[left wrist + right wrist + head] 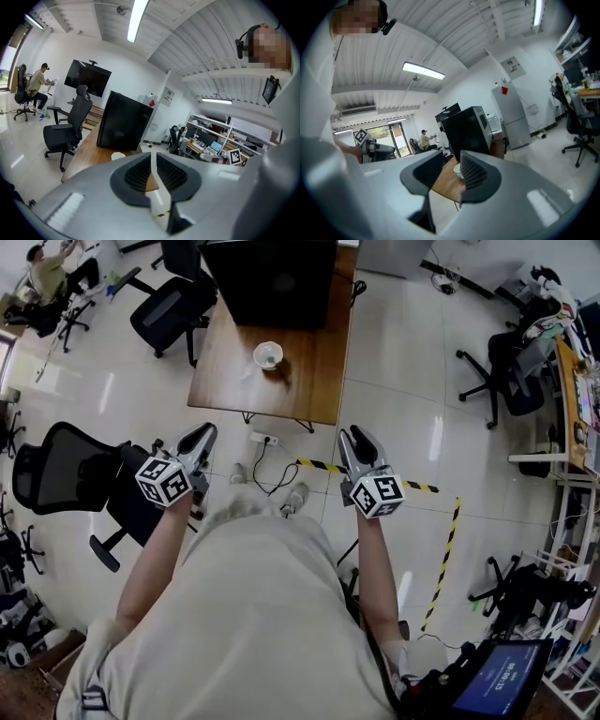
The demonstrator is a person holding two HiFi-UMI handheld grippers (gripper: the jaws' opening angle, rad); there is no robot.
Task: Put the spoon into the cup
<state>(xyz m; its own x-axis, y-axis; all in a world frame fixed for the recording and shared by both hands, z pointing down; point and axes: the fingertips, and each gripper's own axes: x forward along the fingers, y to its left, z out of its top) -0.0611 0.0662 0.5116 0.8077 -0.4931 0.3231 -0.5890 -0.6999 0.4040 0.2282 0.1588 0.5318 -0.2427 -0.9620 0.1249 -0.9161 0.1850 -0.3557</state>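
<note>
Head view: the person stands on pale floor tiles (pixel 403 409) with both forearms stretched forward and a tool in each hand, marker cubes uppermost and jaws pointing toward the wooden table (pixel 309 381) ahead. The left gripper (pixel 200 434) is closed to a thin slit with nothing in it. The right gripper (pixel 355 437) has its jaws moderately apart and is empty; its own view shows the table edge through the gap. Both are well short of the table. The white cup (pixel 268 354) stands upright near the table's middle, in front of a black box-shaped unit (pixel 272 277). The spoon is too small to make out in any view. A power strip (pixel 265 439) and yellow-black tape (pixel 441 563) lie on the floor. Office chairs (pixel 169 306) stand around, and a seated person (pixel 42 277) is at the far left.
</note>
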